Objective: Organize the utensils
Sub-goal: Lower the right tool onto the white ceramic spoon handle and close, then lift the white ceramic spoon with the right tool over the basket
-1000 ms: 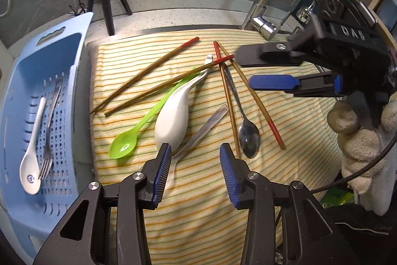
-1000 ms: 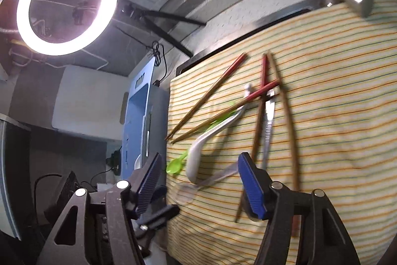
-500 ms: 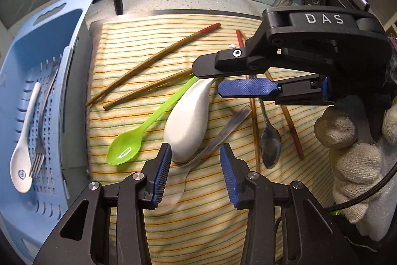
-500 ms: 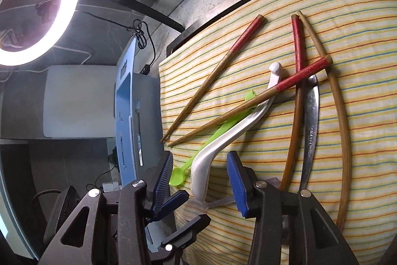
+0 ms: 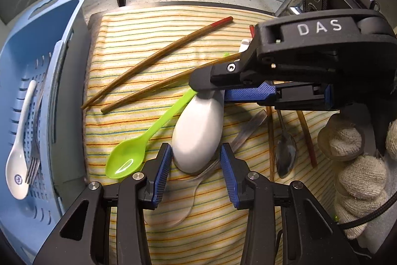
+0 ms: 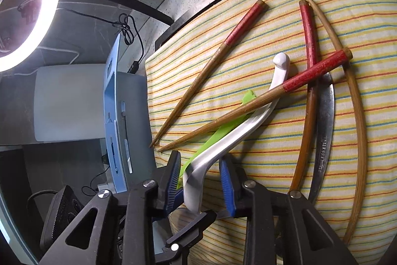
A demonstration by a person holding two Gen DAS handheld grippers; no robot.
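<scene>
From your left wrist view, your left tongs [image 5: 195, 169] stand partly open, the bowl of the white ladle spoon [image 5: 198, 133] between the pads with a sliver of room on each side, nothing gripped. A clear plastic spoon [image 5: 178, 205] lies under that bowl, and the green spoon [image 5: 129, 161] sits just to its left, its handle running up under the ladle's neck. Your right tongs [image 5: 215, 95] reach in from the right across the ladle's handle and hide most of it. Two red-tipped chopsticks [image 5: 158, 59] slant across the striped cloth [image 5: 139, 37] above; a metal spoon [image 5: 285, 156] and more chopsticks lie to the right by your gloved hand [image 5: 354, 161]. The blue basket [image 5: 49, 24] stands hard against the cloth's left edge, holding a small white spoon [image 5: 17, 165] and a fork [image 5: 33, 161]. From your right wrist view, your right tongs [image 6: 199, 180] are closing around the ladle spoon's handle [image 6: 248, 121]; whether the pads press it yet, you cannot tell. The green spoon's handle [image 6: 223, 131] lies beside it near the left pad, and a red-tipped chopstick [image 6: 273, 94] crosses over both further up. The cloth to the far right lies open.
</scene>
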